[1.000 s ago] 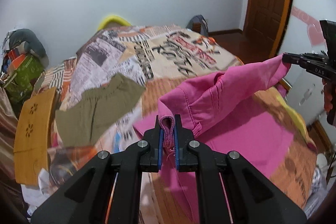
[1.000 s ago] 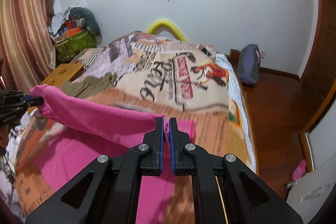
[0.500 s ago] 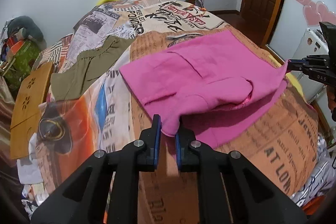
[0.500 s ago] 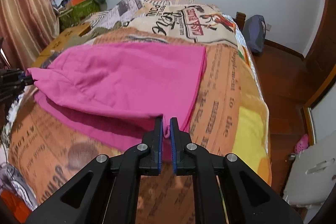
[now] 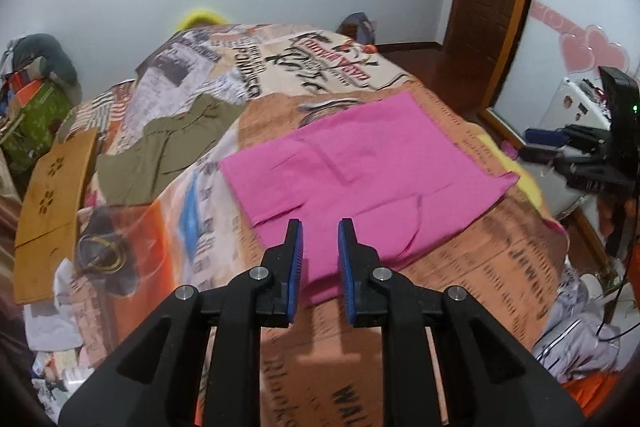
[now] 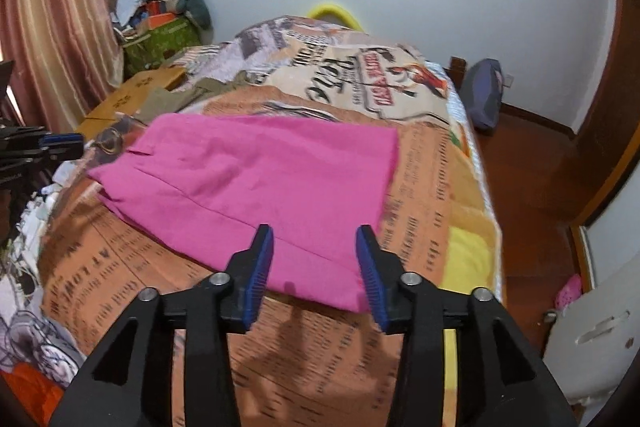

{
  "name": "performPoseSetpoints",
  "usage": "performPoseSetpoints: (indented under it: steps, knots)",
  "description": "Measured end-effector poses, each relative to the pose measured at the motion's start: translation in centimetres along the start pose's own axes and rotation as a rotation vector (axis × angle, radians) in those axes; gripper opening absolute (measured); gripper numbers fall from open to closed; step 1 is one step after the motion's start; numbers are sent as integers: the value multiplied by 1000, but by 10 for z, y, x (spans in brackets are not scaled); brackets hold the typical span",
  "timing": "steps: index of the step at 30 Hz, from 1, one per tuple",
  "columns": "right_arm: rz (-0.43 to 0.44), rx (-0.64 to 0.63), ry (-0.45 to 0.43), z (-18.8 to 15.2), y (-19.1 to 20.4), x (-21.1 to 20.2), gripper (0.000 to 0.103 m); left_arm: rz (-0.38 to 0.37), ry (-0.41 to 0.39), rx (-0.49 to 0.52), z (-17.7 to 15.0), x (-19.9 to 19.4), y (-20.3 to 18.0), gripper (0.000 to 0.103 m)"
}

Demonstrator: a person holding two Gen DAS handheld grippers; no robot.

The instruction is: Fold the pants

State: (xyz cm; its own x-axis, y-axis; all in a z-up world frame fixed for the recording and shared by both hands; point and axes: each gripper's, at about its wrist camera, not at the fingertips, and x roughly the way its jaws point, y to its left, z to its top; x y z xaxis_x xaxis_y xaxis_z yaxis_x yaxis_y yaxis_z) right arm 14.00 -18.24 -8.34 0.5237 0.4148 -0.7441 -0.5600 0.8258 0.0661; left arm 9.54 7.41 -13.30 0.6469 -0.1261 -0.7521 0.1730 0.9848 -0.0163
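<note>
Fingers of left gripper (image 5: 319, 227) and right gripper (image 6: 314, 233) just parted, empty; pink pants (image 5: 360, 163) flat on bedspread (image 5: 500, 267).

Pants (image 5: 360, 163) on bed (image 5: 500, 267) — garment (image 5: 168, 155) leftward.

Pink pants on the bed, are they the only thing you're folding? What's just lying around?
For the job:
pink pants
left gripper, jaws just opened, nothing between
right gripper, same

Just lying about:
olive garment
wooden board
printed blanket
backpack
</note>
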Motion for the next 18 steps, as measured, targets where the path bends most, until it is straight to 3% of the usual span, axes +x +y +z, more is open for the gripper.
performPoseSetpoints:
  steps: [5, 10, 12, 14, 18]
  knots:
    - [88, -2, 23, 7, 29, 27, 41, -44, 67, 2, 5, 38, -20, 17]
    - [176, 27, 113, -1, 49, 66, 41, -69, 154, -21, -10, 73, -26, 17]
    - [196, 48, 164, -9, 49, 82, 41, -81, 142, -29, -15, 73, -23, 17]
    - [221, 81, 149, -15, 42, 81, 41, -85, 137, -32, -19, 68, -19, 17]
    - [184, 107, 161, -21, 26, 76, 41, -61, 127, -39, -23, 59, -11, 18]
